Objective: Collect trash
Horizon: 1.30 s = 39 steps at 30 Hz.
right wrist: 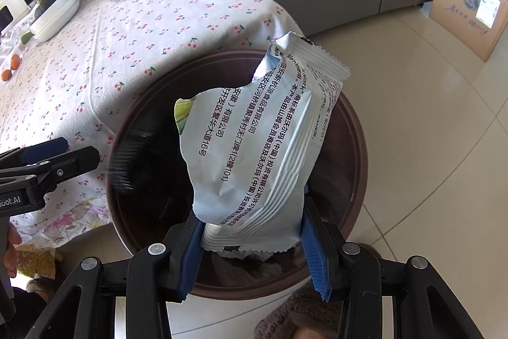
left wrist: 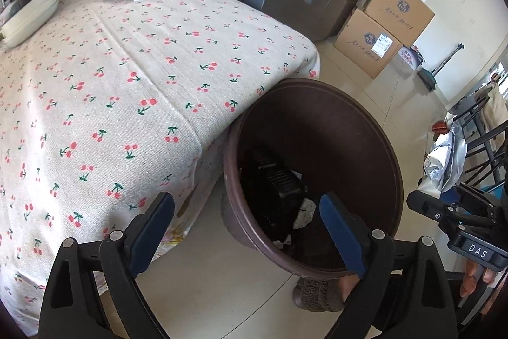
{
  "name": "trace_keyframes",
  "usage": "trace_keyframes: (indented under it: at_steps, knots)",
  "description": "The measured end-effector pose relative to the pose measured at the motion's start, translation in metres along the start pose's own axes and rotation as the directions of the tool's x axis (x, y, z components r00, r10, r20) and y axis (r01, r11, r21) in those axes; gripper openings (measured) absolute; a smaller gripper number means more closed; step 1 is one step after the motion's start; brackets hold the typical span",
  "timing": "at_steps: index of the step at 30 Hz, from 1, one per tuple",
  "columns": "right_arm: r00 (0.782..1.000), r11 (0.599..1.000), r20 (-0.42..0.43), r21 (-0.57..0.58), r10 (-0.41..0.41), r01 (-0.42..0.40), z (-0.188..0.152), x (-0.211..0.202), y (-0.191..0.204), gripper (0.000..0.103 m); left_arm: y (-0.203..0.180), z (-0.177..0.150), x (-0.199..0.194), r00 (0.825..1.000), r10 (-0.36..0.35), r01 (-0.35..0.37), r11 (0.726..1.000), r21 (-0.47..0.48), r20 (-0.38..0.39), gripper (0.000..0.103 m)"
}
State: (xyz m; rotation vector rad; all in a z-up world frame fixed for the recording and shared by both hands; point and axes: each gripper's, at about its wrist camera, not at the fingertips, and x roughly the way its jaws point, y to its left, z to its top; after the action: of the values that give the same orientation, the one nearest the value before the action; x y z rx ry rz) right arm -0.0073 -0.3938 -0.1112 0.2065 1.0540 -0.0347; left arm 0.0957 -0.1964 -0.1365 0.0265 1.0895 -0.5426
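We read "DAS" on the black right gripper, "bot.AI" on the black left gripper, Chinese print ending "16号" on the crumpled silver-white foil wrapper

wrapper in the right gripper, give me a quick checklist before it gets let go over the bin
1. Right gripper grips the silver wrapper at its bottom edge: ok.
2. Wrapper sits over the brown bin opening: ok.
3. Left gripper open, empty, not blocking the drop: ok.
4. Room in the bin: ok, only a black tray and paper scraps low down.
5. Wrapper's top leans toward the far rim, could catch: cannot tell.
6. More trash left on the table: cannot tell.
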Motion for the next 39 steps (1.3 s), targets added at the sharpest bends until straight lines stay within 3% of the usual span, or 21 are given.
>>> trace_keyframes:
  at_steps: [15,17,19,23,32,39]
  knots:
    - [0.999,1.0,-0.028,0.012,-0.027,0.027,0.003,0.013,0.008,0.053,0.043,-0.013,-0.043,0.996,0.087,-0.086,0.996,-0.029,0.034,0.102]
    - [0.999,0.999,-0.021,0.04,-0.028,0.028,0.004,0.014,0.007,0.071,0.049,-0.015,-0.049,0.994,0.1,-0.099,0.994,-0.034,0.039,0.102]
    - [0.999,0.997,-0.008,0.063,-0.043,0.044,0.005,0.014,0.005,0.079,0.054,-0.019,-0.056,0.992,0.115,-0.113,0.993,-0.04,0.046,0.103]
    - [0.998,0.995,0.006,0.087,-0.057,0.057,0.006,0.007,0.006,0.085,0.06,-0.026,-0.074,0.984,0.16,-0.157,0.987,-0.038,0.082,0.103]
    - [0.985,1.0,0.172,0.024,-0.021,0.017,0.002,-0.049,0.039,0.093,0.059,-0.047,-0.136,0.943,0.26,-0.258,0.965,-0.038,0.209,0.103]
    - [0.937,0.995,0.348,-0.074,-0.034,0.064,-0.014,-0.093,0.086,0.098,0.064,-0.072,-0.192,0.885,0.334,-0.299,0.942,-0.154,0.324,0.103]
